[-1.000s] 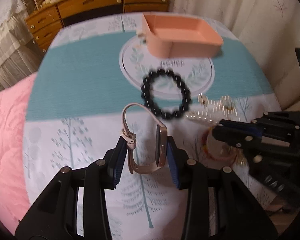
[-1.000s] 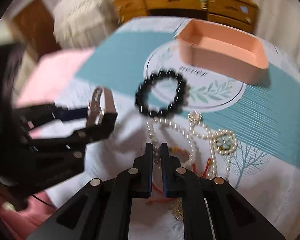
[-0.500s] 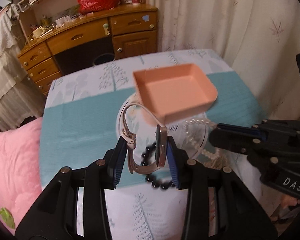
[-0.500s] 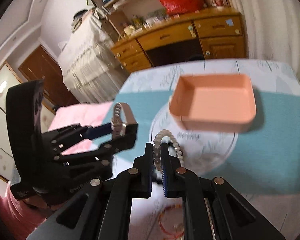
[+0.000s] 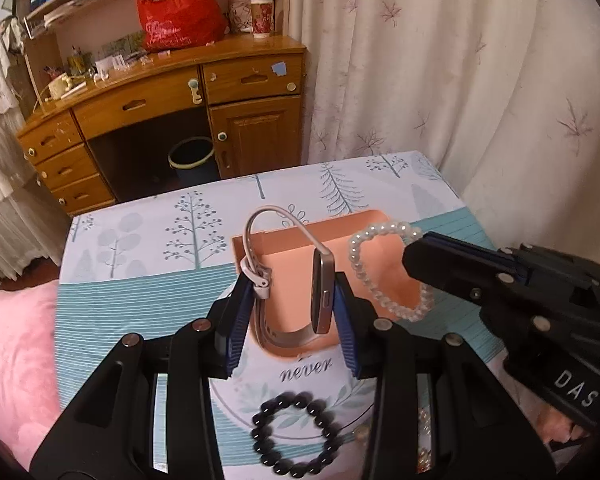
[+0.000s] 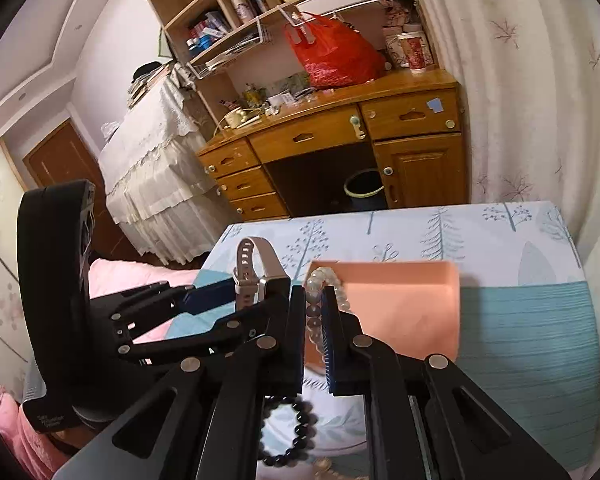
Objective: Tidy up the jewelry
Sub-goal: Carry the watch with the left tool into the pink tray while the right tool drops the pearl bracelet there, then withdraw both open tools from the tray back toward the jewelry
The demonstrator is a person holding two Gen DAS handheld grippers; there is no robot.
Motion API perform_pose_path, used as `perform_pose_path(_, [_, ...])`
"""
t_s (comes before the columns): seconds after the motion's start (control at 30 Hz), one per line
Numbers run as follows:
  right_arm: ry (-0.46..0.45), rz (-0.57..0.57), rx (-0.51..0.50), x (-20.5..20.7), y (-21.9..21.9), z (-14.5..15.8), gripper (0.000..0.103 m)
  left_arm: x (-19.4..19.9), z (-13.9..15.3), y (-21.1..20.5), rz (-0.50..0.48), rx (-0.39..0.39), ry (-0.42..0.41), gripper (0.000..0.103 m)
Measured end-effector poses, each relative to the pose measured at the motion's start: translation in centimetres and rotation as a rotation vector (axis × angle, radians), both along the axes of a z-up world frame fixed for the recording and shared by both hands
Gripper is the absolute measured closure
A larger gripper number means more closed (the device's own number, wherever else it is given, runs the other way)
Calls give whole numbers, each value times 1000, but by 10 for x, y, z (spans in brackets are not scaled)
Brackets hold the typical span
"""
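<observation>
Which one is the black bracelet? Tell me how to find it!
Look at the table with the tree-print cloth, then the pink tray on it. Nearer than the tray, on the round leafy print, lies the black bead bracelet. It is the only dark ring, and no tongs hold it.

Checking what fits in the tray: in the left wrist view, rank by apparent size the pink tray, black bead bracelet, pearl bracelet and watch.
1. Pink plastic tray
2. Rose-gold watch, though nearest the camera
3. Black bead bracelet and white pearl bracelet: too alike to rank
</observation>
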State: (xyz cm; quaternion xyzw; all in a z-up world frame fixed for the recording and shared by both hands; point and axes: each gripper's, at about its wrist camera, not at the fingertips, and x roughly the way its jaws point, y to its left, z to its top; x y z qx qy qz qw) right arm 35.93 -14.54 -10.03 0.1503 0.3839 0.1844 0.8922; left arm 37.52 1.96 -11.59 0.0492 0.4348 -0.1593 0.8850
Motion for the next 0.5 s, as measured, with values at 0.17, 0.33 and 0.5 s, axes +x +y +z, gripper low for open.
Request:
perform_pose_path(0.17, [116, -54, -29, 27, -19, -20, 75, 19, -23, -11, 72, 79, 81, 53])
perform_pose_path(0.33, [200, -95, 79, 38, -50, -41, 37, 29, -44, -5, 135, 94, 148, 52])
perform_pose_path(0.5, [247, -112, 79, 28, -57, -60, 36, 23, -58, 1, 153, 131, 154, 50])
